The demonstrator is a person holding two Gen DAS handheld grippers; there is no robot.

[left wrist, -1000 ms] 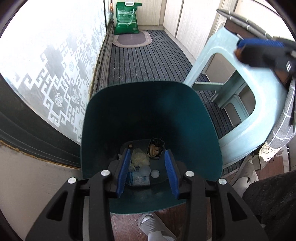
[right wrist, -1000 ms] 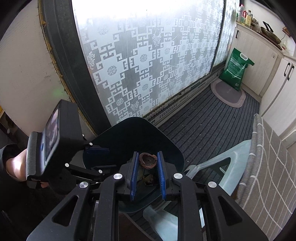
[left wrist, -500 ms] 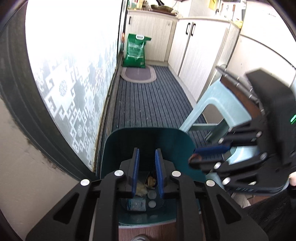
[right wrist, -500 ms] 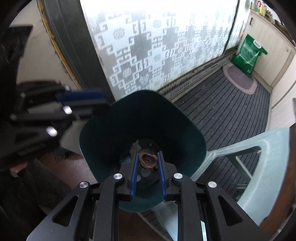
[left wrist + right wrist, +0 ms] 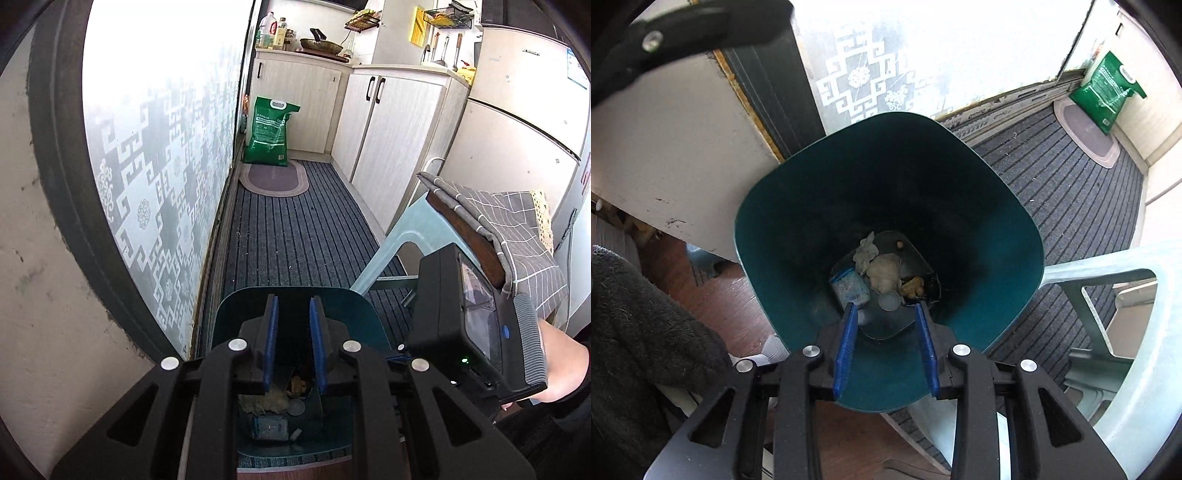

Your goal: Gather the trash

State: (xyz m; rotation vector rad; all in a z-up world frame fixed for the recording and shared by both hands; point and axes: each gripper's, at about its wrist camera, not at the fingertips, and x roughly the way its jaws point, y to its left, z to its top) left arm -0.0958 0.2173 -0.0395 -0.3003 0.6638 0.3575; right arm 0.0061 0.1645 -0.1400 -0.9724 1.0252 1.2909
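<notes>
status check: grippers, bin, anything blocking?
Right gripper over teal trash bin, jaws opening, nothing between them. Left gripper nearly shut, empty. Trash at bin bottom. Nothing blocking.

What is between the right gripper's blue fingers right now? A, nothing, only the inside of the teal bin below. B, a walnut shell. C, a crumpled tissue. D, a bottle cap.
A: in the right wrist view the right gripper has its jaws opening with nothing between them, and only the teal bin with its trash at the bottom lies below.
</notes>
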